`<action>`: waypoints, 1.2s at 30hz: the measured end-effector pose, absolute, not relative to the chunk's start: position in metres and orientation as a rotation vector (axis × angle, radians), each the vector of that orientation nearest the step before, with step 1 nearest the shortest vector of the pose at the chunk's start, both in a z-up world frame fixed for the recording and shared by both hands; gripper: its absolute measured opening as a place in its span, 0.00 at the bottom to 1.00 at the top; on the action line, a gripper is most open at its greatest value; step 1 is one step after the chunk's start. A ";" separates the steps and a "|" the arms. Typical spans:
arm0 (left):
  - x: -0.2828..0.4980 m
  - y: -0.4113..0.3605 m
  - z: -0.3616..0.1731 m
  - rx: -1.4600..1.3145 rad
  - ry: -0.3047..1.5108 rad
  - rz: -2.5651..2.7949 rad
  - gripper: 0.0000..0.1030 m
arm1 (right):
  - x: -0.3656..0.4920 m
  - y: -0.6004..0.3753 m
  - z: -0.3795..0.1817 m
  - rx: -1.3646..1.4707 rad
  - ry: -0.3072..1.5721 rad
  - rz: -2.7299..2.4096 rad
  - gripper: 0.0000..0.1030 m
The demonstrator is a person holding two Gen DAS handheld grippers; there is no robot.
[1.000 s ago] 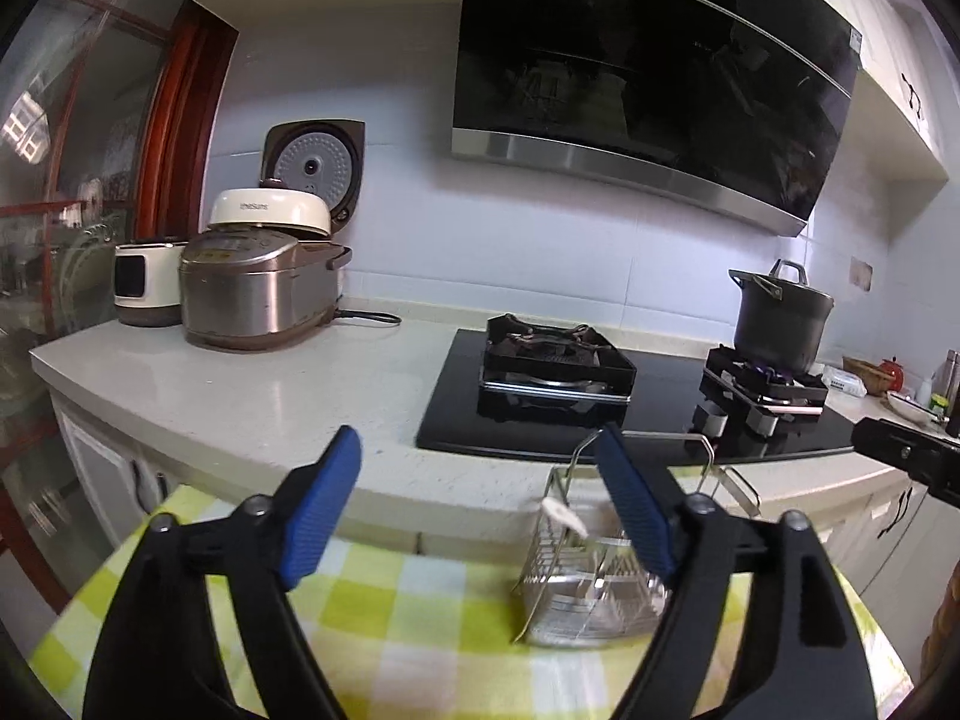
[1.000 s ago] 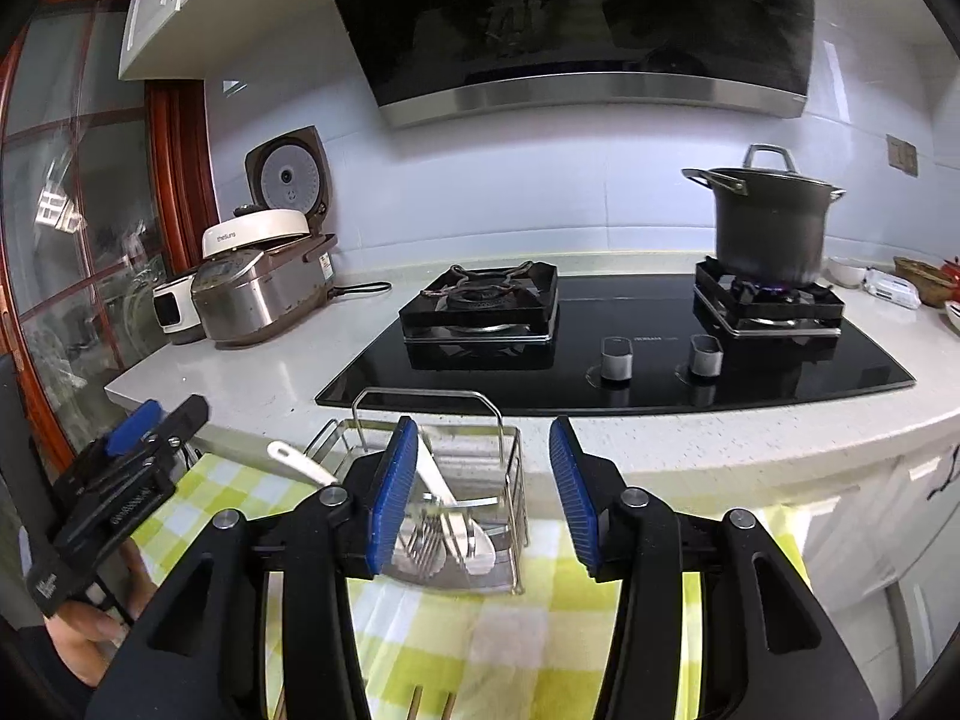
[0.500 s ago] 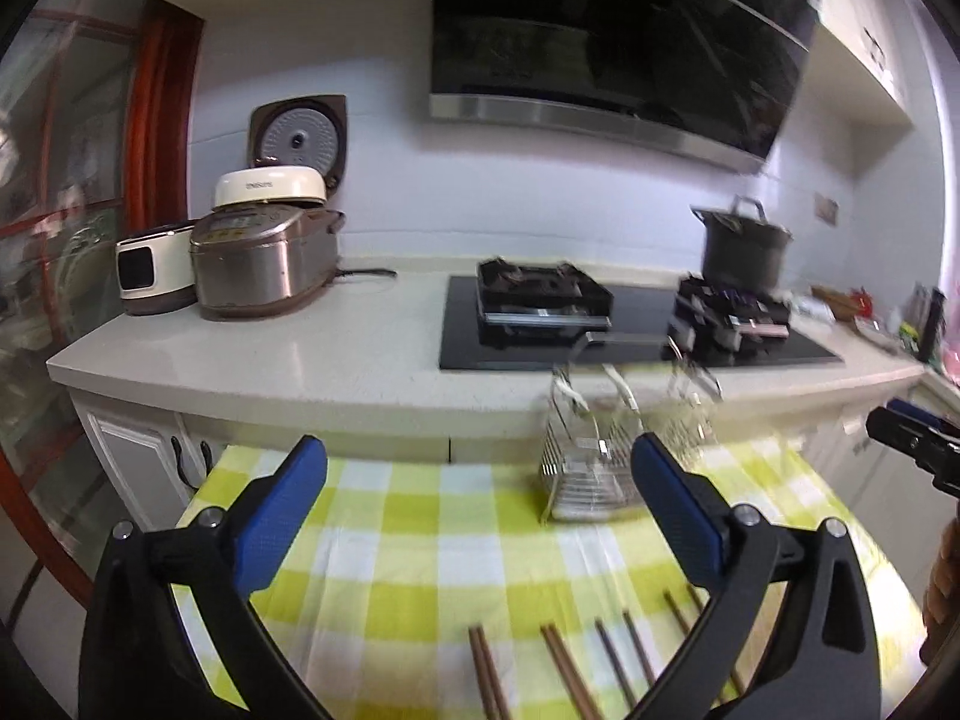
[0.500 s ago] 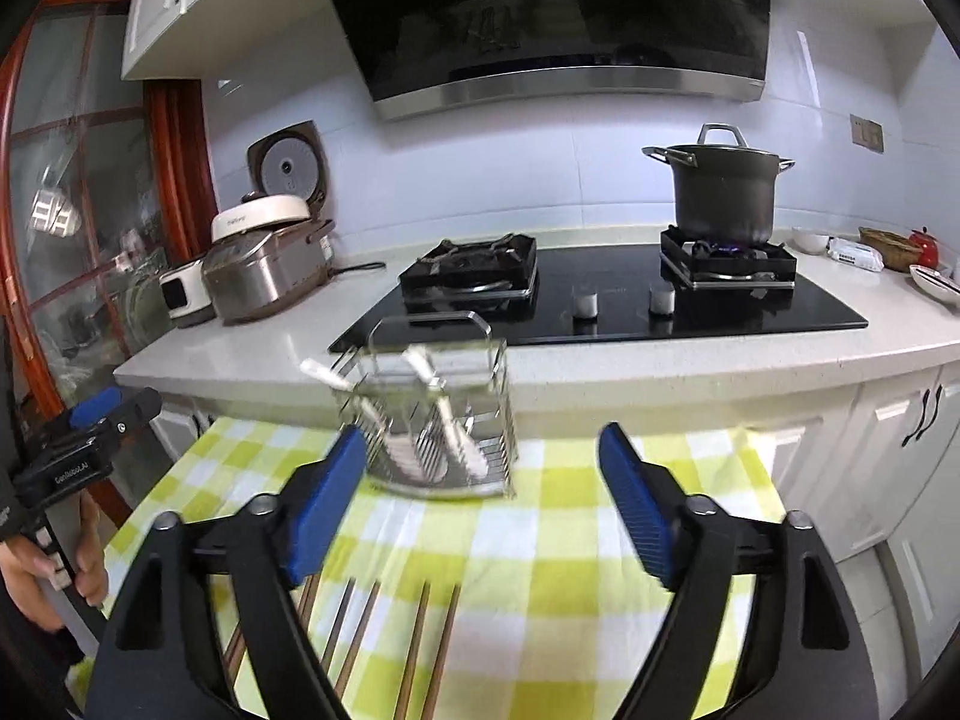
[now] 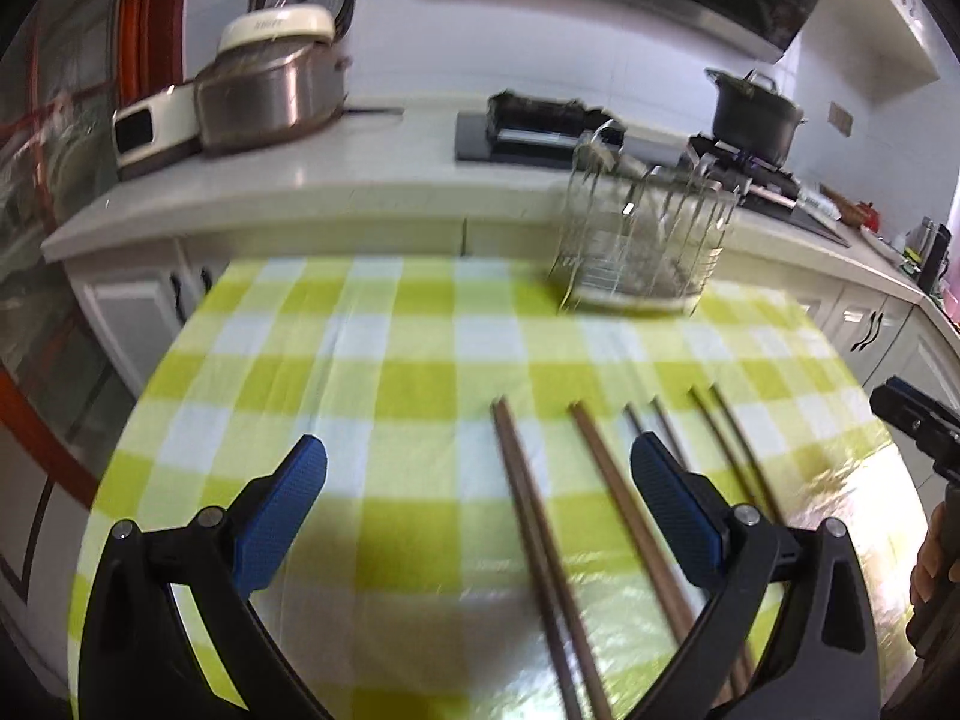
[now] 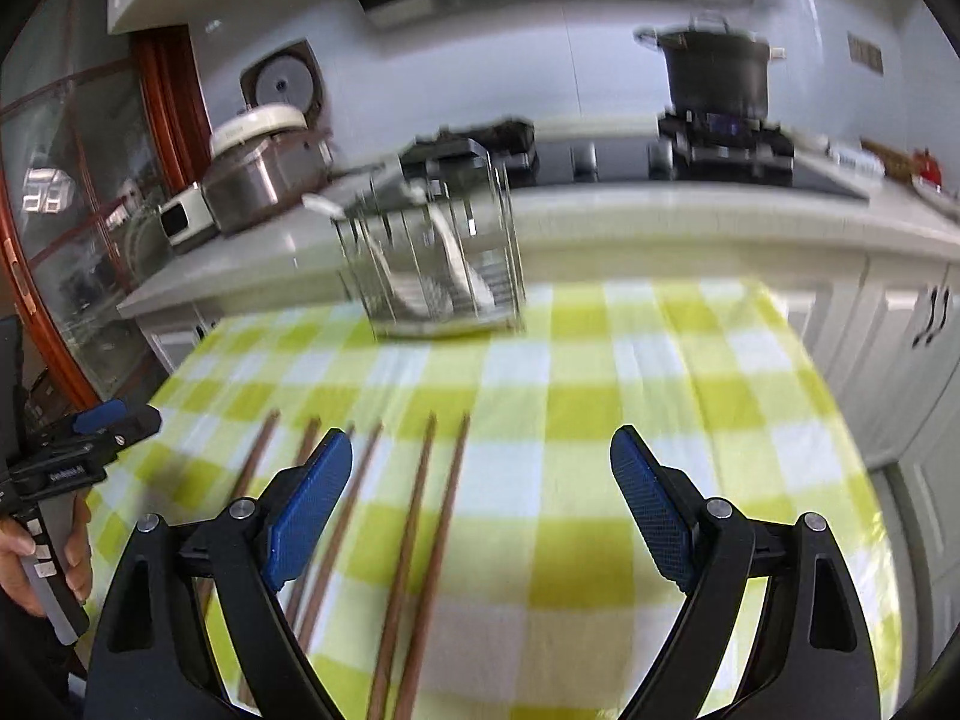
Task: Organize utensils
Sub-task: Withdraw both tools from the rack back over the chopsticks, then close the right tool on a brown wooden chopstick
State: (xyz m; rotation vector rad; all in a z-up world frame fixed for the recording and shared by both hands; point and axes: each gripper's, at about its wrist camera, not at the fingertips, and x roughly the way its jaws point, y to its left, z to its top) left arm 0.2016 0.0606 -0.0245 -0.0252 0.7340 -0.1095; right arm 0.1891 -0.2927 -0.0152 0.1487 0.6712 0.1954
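Several brown wooden chopsticks [image 5: 534, 528] lie side by side on the green-and-white checked tablecloth [image 5: 390, 396], also seen in the right wrist view [image 6: 420, 540]. A wire utensil basket [image 5: 642, 240] stands at the table's far edge and holds white spoons [image 6: 456, 264]; it also shows in the right wrist view [image 6: 432, 258]. My left gripper [image 5: 480, 510] is open and empty above the cloth, with chopsticks between its fingers. My right gripper [image 6: 480, 504] is open and empty, with chopsticks by its left finger.
Behind the table runs a white counter [image 5: 300, 180] with a rice cooker [image 5: 270, 84], a black hob [image 6: 600, 156] and a dark pot [image 6: 717, 72]. White cabinets [image 6: 924, 324] stand at the right. The other gripper shows at each view's edge [image 5: 918, 420], [image 6: 78, 450].
Both grippers have pulled back from the basket and tilted down toward the table. The chopsticks now fill the foreground. Both jaws have opened wider.
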 end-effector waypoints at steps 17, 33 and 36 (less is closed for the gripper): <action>0.214 0.087 -0.072 -0.087 0.881 -0.011 0.95 | 0.232 -0.251 -0.074 0.027 0.898 0.152 0.41; 0.224 0.092 -0.076 -0.089 0.884 0.000 0.95 | 0.256 -0.221 -0.091 -0.090 0.950 0.154 0.23; 0.223 0.088 -0.075 -0.082 0.883 -0.006 0.95 | 0.253 -0.218 -0.091 -0.100 0.947 0.167 0.09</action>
